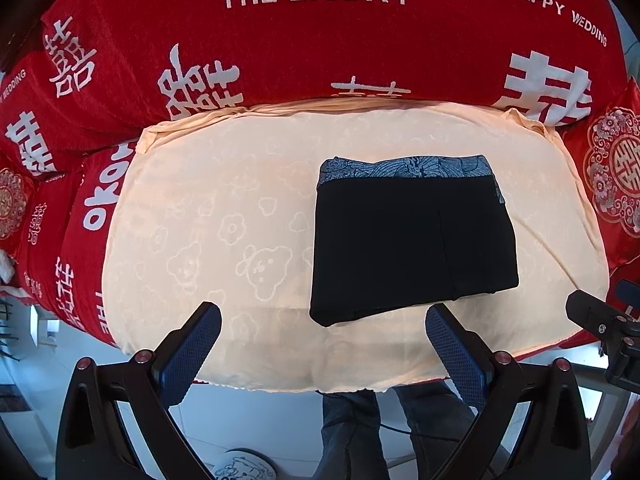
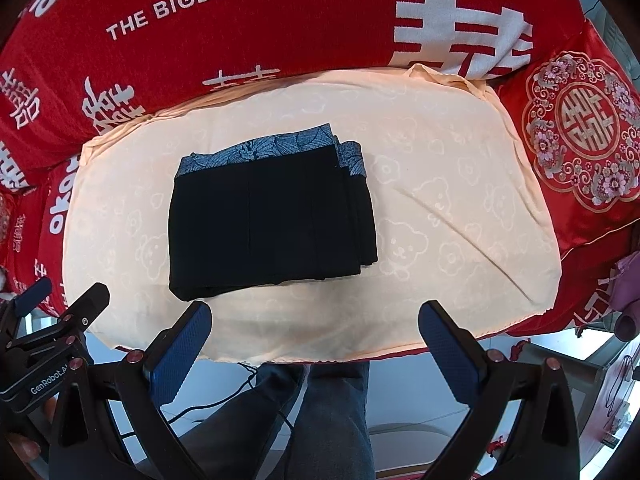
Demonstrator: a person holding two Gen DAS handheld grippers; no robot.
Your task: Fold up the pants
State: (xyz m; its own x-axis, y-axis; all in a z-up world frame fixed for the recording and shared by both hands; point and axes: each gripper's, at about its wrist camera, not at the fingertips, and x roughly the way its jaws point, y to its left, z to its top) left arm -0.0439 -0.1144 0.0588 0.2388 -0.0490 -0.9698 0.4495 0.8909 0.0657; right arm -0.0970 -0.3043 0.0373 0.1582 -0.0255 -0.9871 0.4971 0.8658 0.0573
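Observation:
The black pants [image 1: 412, 248] lie folded into a compact rectangle on the cream seat cover [image 1: 224, 216], with a blue patterned waistband along the far edge. They also show in the right wrist view [image 2: 272, 220]. My left gripper [image 1: 322, 324] is open and empty, held just in front of the pants' near edge. My right gripper [image 2: 314, 320] is open and empty, held above the seat's front edge, near the pants' near edge. The left gripper also shows at the left of the right wrist view [image 2: 60, 308].
A red sofa back [image 1: 320, 40] with white lettering rises behind the cream cover [image 2: 460, 208]. A red embroidered cushion [image 2: 580, 128] sits at the right. The person's legs in jeans [image 2: 320, 412] and a black cable [image 2: 224, 396] are below the seat's front edge.

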